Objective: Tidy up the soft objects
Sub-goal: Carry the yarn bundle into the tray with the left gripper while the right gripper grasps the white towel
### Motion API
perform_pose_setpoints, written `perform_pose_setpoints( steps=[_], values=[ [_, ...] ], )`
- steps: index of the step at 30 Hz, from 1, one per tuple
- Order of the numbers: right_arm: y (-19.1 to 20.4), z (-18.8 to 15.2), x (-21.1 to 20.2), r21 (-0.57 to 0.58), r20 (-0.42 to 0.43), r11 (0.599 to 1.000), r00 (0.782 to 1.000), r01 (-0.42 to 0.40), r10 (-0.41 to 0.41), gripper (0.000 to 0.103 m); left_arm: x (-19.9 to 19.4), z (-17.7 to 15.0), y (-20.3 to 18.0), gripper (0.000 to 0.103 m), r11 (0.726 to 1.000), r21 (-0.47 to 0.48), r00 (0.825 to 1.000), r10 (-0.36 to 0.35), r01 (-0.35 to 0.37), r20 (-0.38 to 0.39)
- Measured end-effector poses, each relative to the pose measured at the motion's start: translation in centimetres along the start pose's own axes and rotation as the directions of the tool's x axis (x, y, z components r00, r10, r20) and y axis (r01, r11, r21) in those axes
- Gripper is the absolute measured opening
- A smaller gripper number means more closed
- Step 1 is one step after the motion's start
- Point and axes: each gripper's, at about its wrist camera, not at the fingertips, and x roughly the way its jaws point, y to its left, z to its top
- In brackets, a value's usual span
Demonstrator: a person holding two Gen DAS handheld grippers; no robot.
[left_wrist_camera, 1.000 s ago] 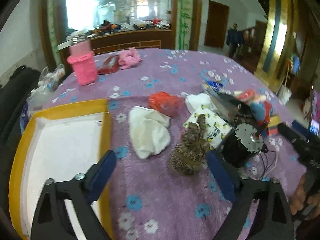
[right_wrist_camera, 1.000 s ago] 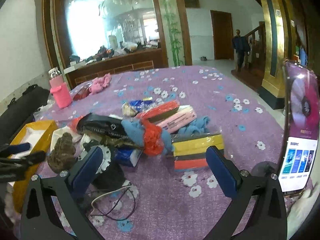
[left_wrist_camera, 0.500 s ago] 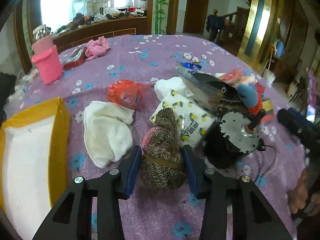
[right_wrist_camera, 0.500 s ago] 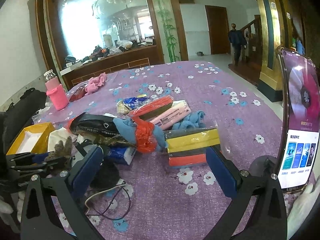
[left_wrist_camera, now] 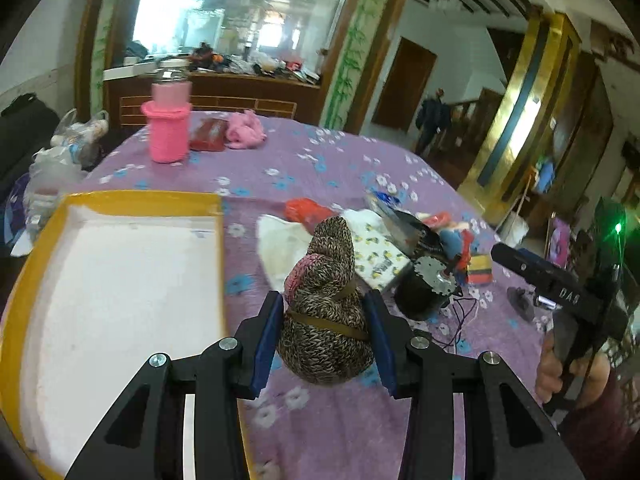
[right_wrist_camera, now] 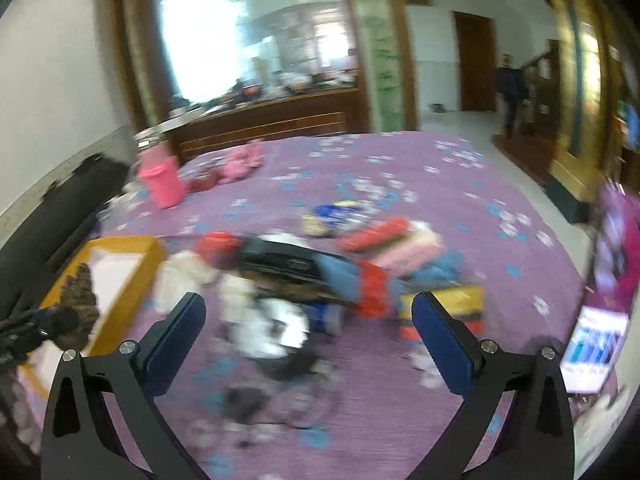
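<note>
A brown speckled knitted bundle (left_wrist_camera: 324,308) with a pink patch is clamped between the blue pads of my left gripper (left_wrist_camera: 323,300), which is shut on it and holds it above the purple flowered tablecloth (left_wrist_camera: 344,160), just right of the yellow box (left_wrist_camera: 120,199). In the blurred right wrist view the same bundle (right_wrist_camera: 80,292) hangs over the yellow box's (right_wrist_camera: 154,254) near edge. My right gripper (right_wrist_camera: 308,304) stands open with nothing between its fingers, above a pile of mixed items. A white cloth (left_wrist_camera: 280,244) and a red bag (left_wrist_camera: 308,210) lie behind the bundle.
A pink knitted bottle cover (left_wrist_camera: 168,132) and pink cloth (left_wrist_camera: 244,132) stand at the far side. A tissue pack (left_wrist_camera: 376,256), a black motor with a gear (left_wrist_camera: 428,284) and trailing wires, and stacked sponges (right_wrist_camera: 444,300) crowd the middle. A lit phone (right_wrist_camera: 600,320) stands at right.
My left gripper went from wide open to shut on the knitted bundle, lifted it off the cloth and carried it left beside the yellow box. My right gripper rose slightly, still open.
</note>
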Motion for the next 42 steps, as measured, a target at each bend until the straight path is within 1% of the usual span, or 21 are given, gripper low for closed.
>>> perform_pose_setpoints(
  steps=[1, 3, 4, 5, 6, 7, 8, 10, 13, 14, 16, 18, 22, 25, 26, 27, 28, 30, 31, 37, 42],
  values=[
    [1.2, 0.6, 0.4, -0.009, -0.021, 0.999, 0.999, -0.043, 0.043, 0.103, -1.1, -0.4, 0.8, 0.041, 1.000, -0.014, 1.000, 0.000, 0.000, 0.011],
    [3.8, 1.7, 2.1, -0.008, -0.091, 0.990, 0.986, -0.144, 0.143, 0.103, -2.5, -1.1, 1.9, 0.041, 0.999, -0.034, 1.000, 0.006, -0.005, 0.026],
    [5.0, 2.2, 3.1, 0.000, -0.130, 0.982, 0.974, -0.186, 0.185, 0.103, -3.3, -1.6, 2.7, 0.041, 0.999, -0.047, 0.999, 0.012, -0.010, 0.034],
    [6.5, 2.6, 4.8, 0.014, -0.183, 0.972, 0.955, -0.233, 0.232, 0.103, -4.1, -2.0, 3.1, 0.041, 0.998, -0.059, 0.999, 0.019, -0.016, 0.040],
    [7.6, 3.0, 6.1, 0.027, -0.223, 0.966, 0.940, -0.258, 0.257, 0.100, -4.4, -2.3, 3.5, 0.041, 0.998, -0.066, 0.999, 0.025, -0.022, 0.044],
    [8.7, 3.2, 7.6, 0.035, -0.258, 0.961, 0.927, -0.273, 0.272, 0.094, -5.1, -2.7, 4.2, 0.041, 0.997, -0.077, 0.998, 0.031, -0.027, 0.051],
    [10.1, 3.2, 9.4, 0.027, -0.294, 0.961, 0.917, -0.274, 0.270, 0.089, -5.5, -2.9, 4.7, 0.041, 0.996, -0.085, 0.998, 0.034, -0.030, 0.053],
    [12.0, 3.1, 12.2, -0.004, -0.343, 0.968, 0.910, -0.249, 0.233, 0.082, -6.3, -3.2, 5.7, 0.041, 0.994, -0.106, 0.998, 0.038, -0.032, 0.057],
    [14.0, 2.8, 16.5, -0.030, -0.412, 0.984, 0.899, -0.177, 0.149, 0.073, -7.4, -3.7, 7.3, 0.041, 0.989, -0.139, 0.997, 0.050, -0.042, 0.054],
    [14.5, 2.7, 17.5, -0.045, -0.423, 0.988, 0.899, -0.151, 0.118, 0.069, -7.4, -3.6, 7.7, 0.041, 0.988, -0.147, 0.997, 0.054, -0.046, 0.052],
    [15.2, 2.5, 19.3, -0.088, -0.434, 0.993, 0.900, -0.083, 0.037, 0.067, -8.0, -3.7, 8.7, 0.041, 0.985, -0.166, 0.997, 0.065, -0.056, 0.046],
    [15.0, 2.5, 19.6, -0.105, -0.434, 0.993, 0.901, -0.051, 0.000, 0.067, -7.8, -3.2, 9.4, 0.041, 0.982, -0.176, 0.996, 0.073, -0.065, 0.043],
    [14.4, 2.5, 19.8, -0.086, -0.445, 0.996, 0.895, -0.031, -0.010, 0.067, -8.3, -3.2, 10.4, 0.041, 0.978, -0.194, 0.996, 0.084, -0.074, 0.042],
    [14.3, 2.3, 19.7, -0.087, -0.439, 0.996, 0.898, -0.018, -0.022, 0.067, -8.1, -3.5, 10.6, 0.041, 0.976, -0.205, 0.996, 0.083, -0.075, 0.030],
    [14.4, 2.2, 19.8, -0.098, -0.436, 0.995, 0.899, -0.015, -0.030, 0.062, -7.8, -3.4, 10.6, 0.041, 0.975, -0.208, 0.996, 0.080, -0.073, 0.024],
    [14.6, 1.9, 19.7, -0.113, -0.436, 0.993, 0.899, -0.014, -0.037, 0.051, -7.7, -3.6, 10.4, 0.041, 0.975, -0.209, 0.997, 0.077, -0.071, 0.019],
    [14.8, 1.8, 19.7, -0.125, -0.442, 0.992, 0.896, -0.014, -0.043, 0.027, -7.6, -3.5, 10.4, 0.041, 0.976, -0.207, 0.997, 0.076, -0.070, 0.017],
    [14.5, 1.6, 19.2, -0.111, -0.444, 0.994, 0.896, -0.021, -0.031, 0.020, -7.5, -3.5, 10.0, 0.041, 0.977, -0.200, 0.996, 0.084, -0.079, 0.013],
    [14.3, 1.7, 18.8, -0.103, -0.440, 0.994, 0.898, -0.027, -0.022, 0.014, -7.3, -3.2, 9.9, 0.041, 0.977, -0.196, 0.996, 0.090, -0.085, 0.012],
    [13.7, 2.0, 15.3, -0.101, -0.389, 0.994, 0.921, -0.048, 0.005, 0.014, -7.8, -2.5, 7.8, 0.041, 0.973, -0.141, 0.982, 0.187, -0.184, 0.003],
    [13.9, 2.1, 12.0, -0.115, -0.341, 0.991, 0.939, -0.075, 0.032, 0.014, -8.5, -2.5, 5.6, 0.041, 0.967, -0.098, 0.971, 0.239, -0.236, 0.012]
  ],
)
